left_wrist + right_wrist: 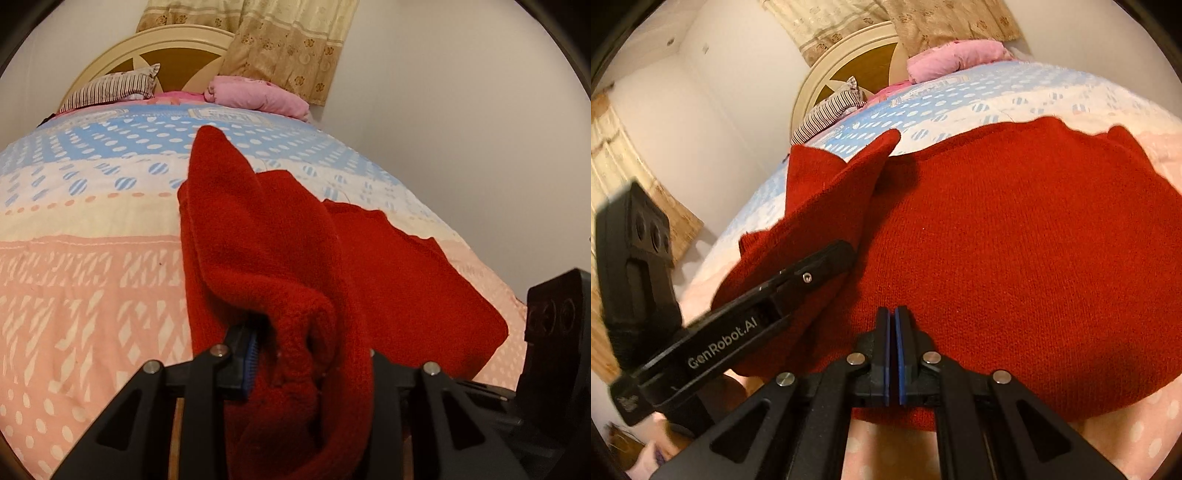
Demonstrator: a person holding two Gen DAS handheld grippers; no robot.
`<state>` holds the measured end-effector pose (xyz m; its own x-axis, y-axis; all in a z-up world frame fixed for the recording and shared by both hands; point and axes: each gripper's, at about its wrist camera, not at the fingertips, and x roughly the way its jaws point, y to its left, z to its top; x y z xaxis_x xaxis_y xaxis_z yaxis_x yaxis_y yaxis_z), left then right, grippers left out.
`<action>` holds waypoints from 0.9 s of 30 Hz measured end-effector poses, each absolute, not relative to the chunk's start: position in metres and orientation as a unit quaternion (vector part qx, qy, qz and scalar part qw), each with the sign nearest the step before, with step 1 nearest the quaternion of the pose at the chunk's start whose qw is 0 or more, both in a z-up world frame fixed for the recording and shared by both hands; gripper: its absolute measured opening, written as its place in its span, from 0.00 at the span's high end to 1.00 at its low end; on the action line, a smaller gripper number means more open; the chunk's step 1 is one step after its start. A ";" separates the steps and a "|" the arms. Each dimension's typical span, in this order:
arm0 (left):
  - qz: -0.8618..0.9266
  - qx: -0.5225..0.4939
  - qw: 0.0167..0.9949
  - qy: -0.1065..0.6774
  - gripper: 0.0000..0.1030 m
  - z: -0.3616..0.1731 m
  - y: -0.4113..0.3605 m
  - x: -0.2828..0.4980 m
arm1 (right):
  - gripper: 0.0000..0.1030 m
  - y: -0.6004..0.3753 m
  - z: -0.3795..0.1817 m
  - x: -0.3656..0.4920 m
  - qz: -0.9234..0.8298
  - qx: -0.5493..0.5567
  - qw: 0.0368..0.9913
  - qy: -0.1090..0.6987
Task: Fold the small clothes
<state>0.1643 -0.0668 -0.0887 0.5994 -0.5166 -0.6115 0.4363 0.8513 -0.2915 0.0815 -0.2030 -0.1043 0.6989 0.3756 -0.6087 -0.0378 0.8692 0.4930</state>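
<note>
Now left gripper (295, 354) clamps fuzzy red knit sweater (1015, 240); right gripper (894, 354) pressed closed, pads bare

red sweater (280, 288) folds hide the left gripper's (295, 354) right jaw.

Patterned bed (92, 258); cream headboard (166, 40); curtains (288, 40)
</note>
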 end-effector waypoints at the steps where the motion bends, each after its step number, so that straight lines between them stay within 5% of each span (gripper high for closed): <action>1: -0.269 -0.059 0.892 0.359 0.67 -0.089 -0.066 0.164 | 0.97 -0.205 -0.104 0.082 0.119 0.239 0.889 0.371; 5: -0.274 -0.074 0.890 0.357 0.67 -0.090 -0.062 0.164 | 0.93 -0.215 -0.086 0.093 0.139 0.262 0.883 0.364; 7: -0.275 -0.077 0.890 0.355 0.67 -0.089 -0.062 0.164 | 0.67 -0.213 -0.072 0.105 0.149 0.250 0.884 0.366; 8: -0.276 -0.078 0.890 0.355 0.66 -0.089 -0.061 0.164 | 0.40 -0.211 -0.067 0.111 0.156 0.246 0.883 0.367; 9: -0.276 -0.079 0.891 0.353 0.66 -0.089 -0.061 0.163 | 0.26 -0.209 -0.061 0.119 0.171 0.246 0.881 0.366; 12: -0.281 -0.070 0.895 0.339 0.61 -0.085 -0.064 0.157 | 0.26 -0.199 -0.051 0.140 0.210 0.245 0.869 0.376; 14: -0.290 -0.047 0.898 0.328 0.48 -0.081 -0.071 0.150 | 0.26 -0.189 -0.047 0.152 0.227 0.225 0.863 0.391; 27: -0.312 -0.019 0.888 0.338 0.48 -0.081 -0.080 0.144 | 0.26 -0.176 -0.053 0.197 0.264 0.152 0.835 0.458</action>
